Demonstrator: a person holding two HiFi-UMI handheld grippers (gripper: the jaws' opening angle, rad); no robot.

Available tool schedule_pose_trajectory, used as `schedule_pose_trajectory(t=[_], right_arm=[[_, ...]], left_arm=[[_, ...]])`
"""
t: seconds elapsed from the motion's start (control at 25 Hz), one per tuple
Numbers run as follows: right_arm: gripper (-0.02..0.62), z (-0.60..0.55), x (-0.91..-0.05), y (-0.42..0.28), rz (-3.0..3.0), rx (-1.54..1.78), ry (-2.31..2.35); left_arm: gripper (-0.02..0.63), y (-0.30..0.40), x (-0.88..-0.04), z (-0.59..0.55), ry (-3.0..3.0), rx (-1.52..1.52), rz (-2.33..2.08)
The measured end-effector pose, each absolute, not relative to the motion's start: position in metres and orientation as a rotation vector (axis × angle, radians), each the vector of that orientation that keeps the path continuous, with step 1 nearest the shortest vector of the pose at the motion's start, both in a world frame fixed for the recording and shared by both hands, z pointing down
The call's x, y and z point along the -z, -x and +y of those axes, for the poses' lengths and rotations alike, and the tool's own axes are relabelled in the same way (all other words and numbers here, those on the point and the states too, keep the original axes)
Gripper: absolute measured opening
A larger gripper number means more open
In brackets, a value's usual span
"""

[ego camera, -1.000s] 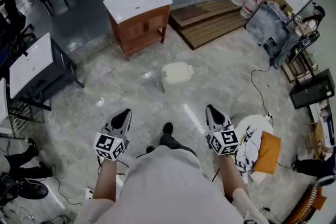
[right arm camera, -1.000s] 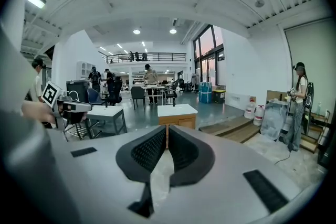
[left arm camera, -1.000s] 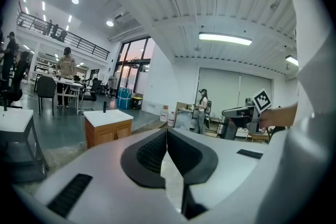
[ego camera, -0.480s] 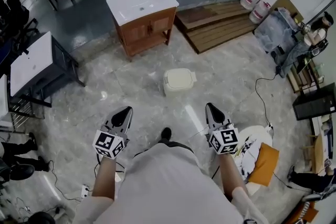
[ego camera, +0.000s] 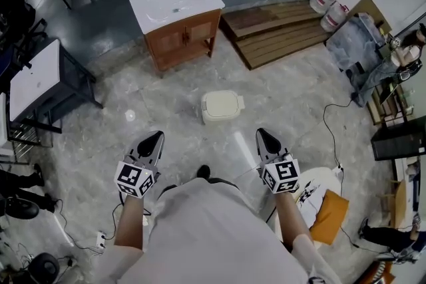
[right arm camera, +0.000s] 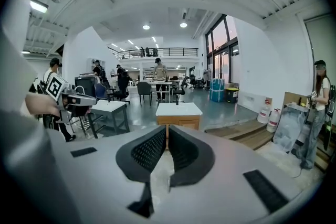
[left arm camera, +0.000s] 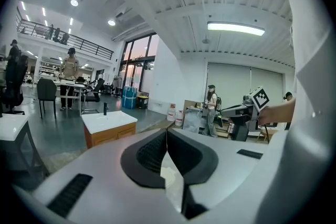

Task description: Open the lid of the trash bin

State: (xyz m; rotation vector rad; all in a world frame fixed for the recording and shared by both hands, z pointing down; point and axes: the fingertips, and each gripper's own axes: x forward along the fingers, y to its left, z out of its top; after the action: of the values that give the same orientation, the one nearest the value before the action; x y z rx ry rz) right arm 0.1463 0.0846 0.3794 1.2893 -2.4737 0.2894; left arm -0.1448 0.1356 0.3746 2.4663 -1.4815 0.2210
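Short of the trash bin point(ego camera: 221, 106), left gripper point(ego camera: 156, 138) and right gripper point(ego camera: 261, 134) hang closed, empty.

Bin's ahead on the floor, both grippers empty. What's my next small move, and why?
Probably step closer and lower the right gripper toward the trash bin: its lid lies closed, and it stands on the floor well ahead of that gripper and the left gripper, both shut on nothing.
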Motion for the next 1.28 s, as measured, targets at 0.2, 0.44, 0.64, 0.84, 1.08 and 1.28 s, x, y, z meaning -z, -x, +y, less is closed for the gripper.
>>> schedule_pose_trajectory(t=[0.2, 0.44, 0.64, 0.84, 1.08, 1.28], right_arm=[[0.035, 0.058, -0.386, -0.161, -2.474, -0.303, -1.288], [0.035, 0.044, -0.389, -0.17, -2.474, -0.325, -1.271], [0.035, 0.035, -0.391, -0.17, -2.466, -0.345, -1.263], [0.035, 0.027, -0.395, -0.161, -2.451, -0.368, -1.272], [0.035, 0.013, -0.399, -0.147, -2.418, -0.378, -1.321], [0.035, 0.0, -0.404, -0.128, -2.387, -0.391, -1.347]], left_arm=[[0.018, 0.129, -0.38, 0.114, -2.459, -0.222, -1.483], [0.018, 0.114, -0.379, 0.097, -2.465, -0.239, -1.465], [0.018, 0.11, -0.377, 0.084, -2.466, -0.247, -1.455], [0.018, 0.118, -0.381, 0.072, -2.468, -0.26, -1.431], [0.018, 0.133, -0.39, 0.049, -2.484, -0.266, -1.363], [0.018, 0.154, -0.397, 0.017, -2.507, -0.294, -1.305]])
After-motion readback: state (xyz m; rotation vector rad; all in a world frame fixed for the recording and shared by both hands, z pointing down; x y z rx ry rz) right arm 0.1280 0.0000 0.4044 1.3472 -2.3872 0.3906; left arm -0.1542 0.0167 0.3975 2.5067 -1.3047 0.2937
